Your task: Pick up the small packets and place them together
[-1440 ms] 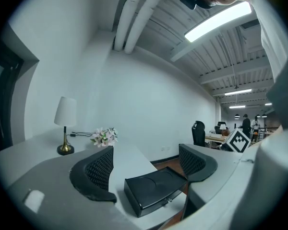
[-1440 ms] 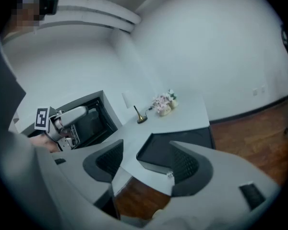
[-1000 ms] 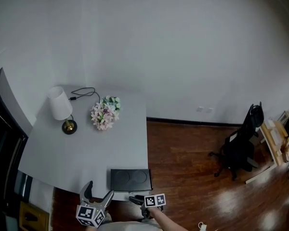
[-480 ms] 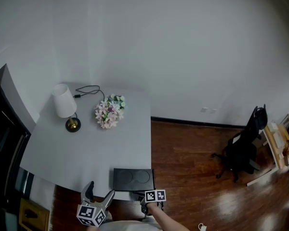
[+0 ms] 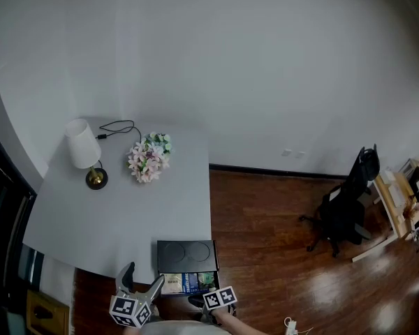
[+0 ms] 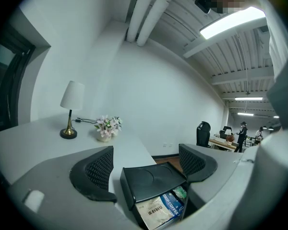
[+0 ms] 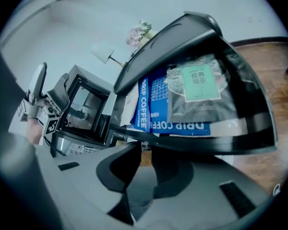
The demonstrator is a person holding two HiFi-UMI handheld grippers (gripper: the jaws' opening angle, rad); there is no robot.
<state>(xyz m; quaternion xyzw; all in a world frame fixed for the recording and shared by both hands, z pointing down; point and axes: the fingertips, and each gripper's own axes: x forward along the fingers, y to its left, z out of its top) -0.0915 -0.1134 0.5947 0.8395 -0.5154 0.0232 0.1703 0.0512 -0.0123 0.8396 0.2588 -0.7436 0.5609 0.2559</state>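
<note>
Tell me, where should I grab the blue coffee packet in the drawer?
Probably its bare front edge, from above: the flat blue drip-coffee packet lies in the open black drawer, and a grey green-labelled packet covers its back part.

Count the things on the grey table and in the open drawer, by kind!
lamp: 1
flower bunch: 1
drawer box: 1
packets: 3
Total: 6

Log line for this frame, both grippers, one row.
left gripper: open, empty | right gripper: shut on drawer front | drawer: open | packets: inside drawer, none picked
</note>
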